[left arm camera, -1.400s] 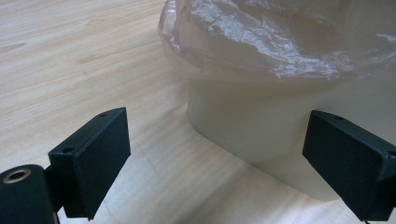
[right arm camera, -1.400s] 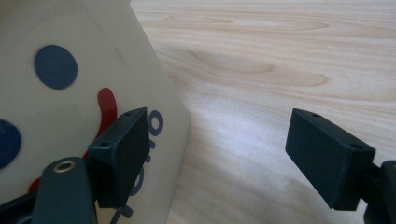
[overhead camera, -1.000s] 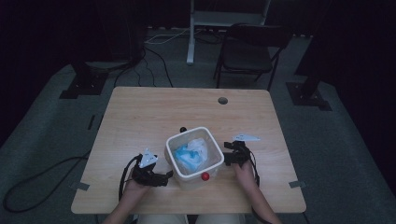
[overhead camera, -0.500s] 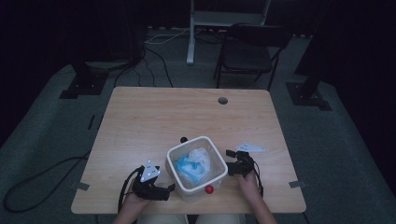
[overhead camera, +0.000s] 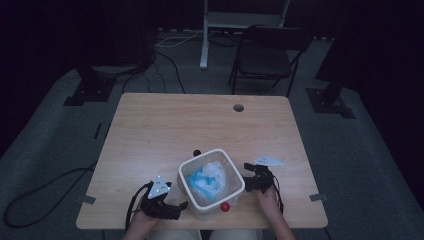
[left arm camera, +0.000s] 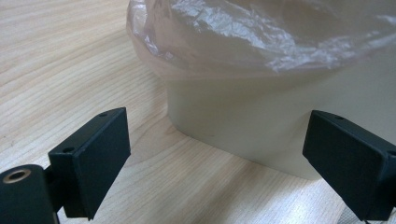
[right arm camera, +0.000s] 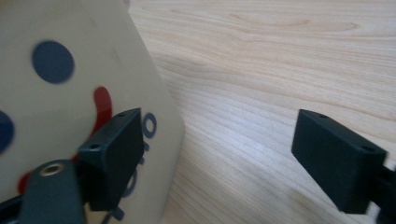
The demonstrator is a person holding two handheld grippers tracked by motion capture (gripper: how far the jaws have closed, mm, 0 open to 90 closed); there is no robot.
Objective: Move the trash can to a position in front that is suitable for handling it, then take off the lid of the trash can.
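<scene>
Bin (overhead camera: 212, 181) and liner sit near the front edge of the bench (overhead camera: 165, 130) in the high view, a pale square tub with a clear plastic bag (overhead camera: 212, 175) folded over its rim and something blue (overhead camera: 200, 181) inside. The left hand-held gripper (overhead camera: 176, 206) lies just off the bin's front left corner, and the right hand-held gripper (overhead camera: 247, 182) sits close against its right wall. A small red ball (overhead camera: 225, 206) rests by the bin's front side and a small dark knob (overhead camera: 197, 152) by its far side.

In the left gripper view, the jaws stand wide apart with nothing between them. They point at the bin's lower wall (left arm camera: 261, 121), and the crinkled bag overhang (left arm camera: 243, 32) hangs above them.

In the right gripper view, the jaws are also spread wide and empty. One jaw lies against or just in front of the bin's printed wall (right arm camera: 70, 93), with its blue dots and red marks, though I cannot tell whether they touch; bare wood (right arm camera: 280, 70) fills the space beyond.

The step in hand looks like bracing the bin from both sides before working on the liner. The next move probably calls for lifting one hand-held gripper to the rim and closing on a fold of the bag, while the other steadies the tub against sliding toward the bench edge.
</scene>
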